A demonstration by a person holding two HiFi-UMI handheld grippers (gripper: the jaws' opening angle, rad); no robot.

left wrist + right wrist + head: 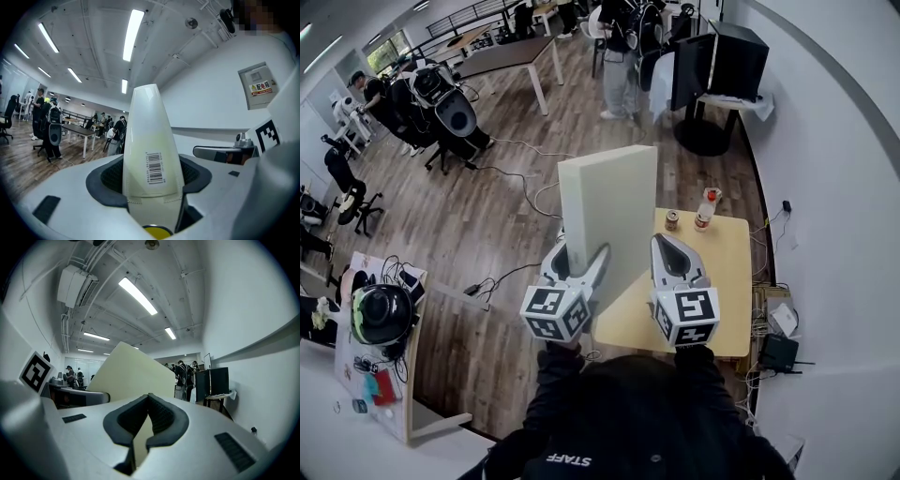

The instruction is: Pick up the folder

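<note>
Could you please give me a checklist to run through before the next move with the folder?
1. Left gripper clamped across the spine of the folder: ok.
2. Right gripper shut on a thin cream edge, apparently the folder's: ok.
3. Folder held upright, off the table: ok.
4. Can and bottle at the table's far edge stand apart from the folder: ok.
5. Folder's contents secure inside: cannot tell.
</note>
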